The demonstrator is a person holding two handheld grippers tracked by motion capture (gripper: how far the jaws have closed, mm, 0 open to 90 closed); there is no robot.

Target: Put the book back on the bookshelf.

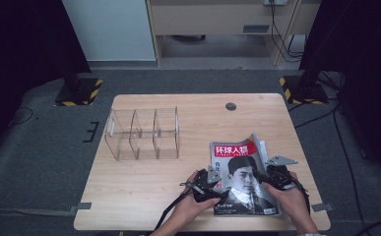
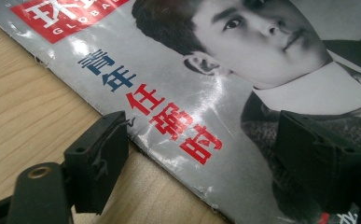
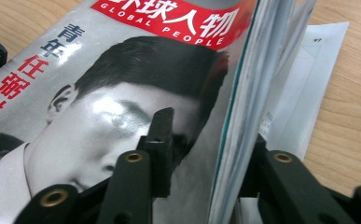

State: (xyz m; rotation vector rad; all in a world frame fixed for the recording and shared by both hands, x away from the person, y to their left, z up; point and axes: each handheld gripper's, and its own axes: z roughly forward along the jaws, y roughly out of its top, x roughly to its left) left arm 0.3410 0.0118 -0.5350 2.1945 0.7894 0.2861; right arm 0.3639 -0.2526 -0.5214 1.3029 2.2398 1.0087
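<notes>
A magazine [image 1: 244,172] with a red title band and a black-and-white portrait lies at the table's front right. My left gripper [image 1: 216,178] is at its left edge, open. In the left gripper view the jaws [image 2: 204,128] stand wide apart astride that edge, one finger [image 2: 99,158] over bare wood and the other over the cover [image 2: 215,93]. My right gripper [image 1: 264,173] is at the right edge. In the right gripper view its jaws [image 3: 211,128] sit either side of the lifted cover and pages [image 3: 243,93]; a gap still shows beside one finger [image 3: 162,135].
A clear plastic organizer [image 1: 143,132] with three compartments stands at the table's middle left. A white inner page [image 3: 318,70] lies flat on the wood under the lifted edge. The wooden table [image 1: 143,191] has a round hole [image 1: 231,106] near its far edge.
</notes>
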